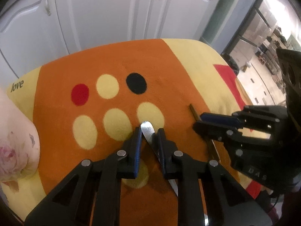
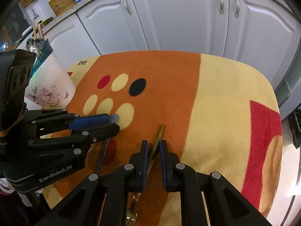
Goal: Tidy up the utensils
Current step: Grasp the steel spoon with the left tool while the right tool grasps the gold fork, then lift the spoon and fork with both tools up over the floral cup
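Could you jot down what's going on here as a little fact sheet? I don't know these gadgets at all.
Place: table under an orange and yellow cloth, white kitchen cabinets behind
Left gripper: closed on the handle of a silver utensil
Right gripper: closed on the handle of a gold fork
Holder: floral utensil pot at the cloth's left edge, spoons already standing in it
Task stage: both utensils gripped, neither yet in the pot

fork [image 2: 132, 213] tines cut off, knife [image 1: 148, 133] blade perhaps hidden
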Motion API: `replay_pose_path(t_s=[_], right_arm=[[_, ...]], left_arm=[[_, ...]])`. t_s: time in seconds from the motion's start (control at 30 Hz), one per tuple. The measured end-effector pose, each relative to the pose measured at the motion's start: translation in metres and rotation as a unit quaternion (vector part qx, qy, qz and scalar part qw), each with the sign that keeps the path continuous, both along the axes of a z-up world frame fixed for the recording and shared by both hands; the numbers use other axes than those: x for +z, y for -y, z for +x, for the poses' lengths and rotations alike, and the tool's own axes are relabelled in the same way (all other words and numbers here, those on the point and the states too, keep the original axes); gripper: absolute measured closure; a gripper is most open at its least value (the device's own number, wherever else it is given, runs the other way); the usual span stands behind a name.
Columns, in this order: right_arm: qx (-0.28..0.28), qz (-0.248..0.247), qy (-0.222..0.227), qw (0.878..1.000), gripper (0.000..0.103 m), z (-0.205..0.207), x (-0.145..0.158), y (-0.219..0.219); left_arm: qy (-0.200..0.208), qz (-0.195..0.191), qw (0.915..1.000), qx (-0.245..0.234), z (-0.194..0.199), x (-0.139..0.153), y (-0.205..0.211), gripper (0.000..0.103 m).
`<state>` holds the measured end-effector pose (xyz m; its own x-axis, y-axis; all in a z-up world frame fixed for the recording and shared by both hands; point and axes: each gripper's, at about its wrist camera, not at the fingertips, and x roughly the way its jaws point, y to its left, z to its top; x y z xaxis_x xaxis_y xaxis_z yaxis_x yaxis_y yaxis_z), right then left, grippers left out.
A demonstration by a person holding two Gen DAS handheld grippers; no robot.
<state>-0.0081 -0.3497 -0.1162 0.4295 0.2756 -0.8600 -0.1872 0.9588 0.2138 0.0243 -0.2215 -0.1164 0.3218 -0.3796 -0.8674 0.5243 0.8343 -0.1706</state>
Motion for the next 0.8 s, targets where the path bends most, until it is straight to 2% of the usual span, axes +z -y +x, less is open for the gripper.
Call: replay_pose_path(t_s=[0.1,0.2,0.3,0.6,0.8], right_arm=[[-0.002,-0.003,0.006,1.0,0.092,-0.006,0.003,0.0],[-0.009,0.024,0.015,1.0,0.094,-0.011,0.012,0.006],[-0.018,0.053,0.027,0.998,0.096,-0.017,0.023,0.011],[-0.009,0.094,0.061,0.994,0.097,-0.035,0.048,0.004],[0.005,0.112,0.072,0.991,0.097,-0.037,0.058,-0.009]], left_arm=[[-0.018,-0.013,0.9997,0.01,0.0,0.001,-0.012,0.091],[-0.028,-0.032,0.9989,0.022,-0.003,0.008,-0.024,0.091],[-0.021,-0.049,0.9983,0.022,-0.009,0.021,-0.034,0.091],[0.011,-0.092,0.9957,0.006,-0.031,0.062,-0.052,0.092],[0.017,-0.109,0.9939,0.002,-0.039,0.074,-0.058,0.092]])
